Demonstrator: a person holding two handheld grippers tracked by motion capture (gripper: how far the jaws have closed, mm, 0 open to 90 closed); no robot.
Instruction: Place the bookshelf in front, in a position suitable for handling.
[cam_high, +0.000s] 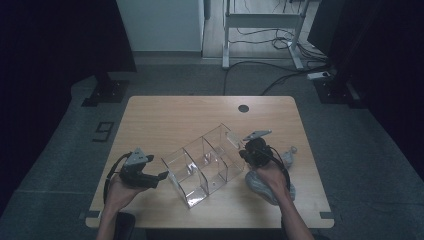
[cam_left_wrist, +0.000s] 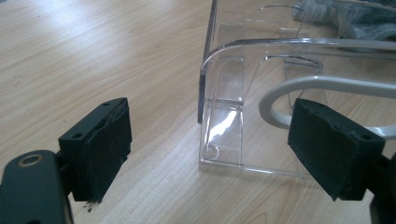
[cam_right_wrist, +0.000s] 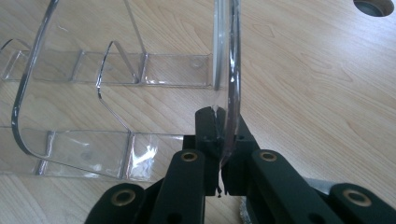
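A clear acrylic organizer (cam_high: 205, 162) with several compartments lies slantwise on the wooden table (cam_high: 175, 115). My right gripper (cam_high: 243, 152) is at its far right end. In the right gripper view the jaws (cam_right_wrist: 222, 126) are shut on a thin clear wall of the organizer (cam_right_wrist: 84, 140). My left gripper (cam_high: 162, 176) sits at the near left end, open. In the left gripper view its pads (cam_left_wrist: 107, 140) stand wide apart, with a corner of the organizer (cam_left_wrist: 233, 60) between them and untouched.
A grey crumpled bundle (cam_high: 262, 187) lies under my right hand, with another grey piece (cam_high: 290, 155) beside it near the table's right edge. A round cable hole (cam_high: 243, 108) is at the table's far side. Beyond the table, cables trail across the floor.
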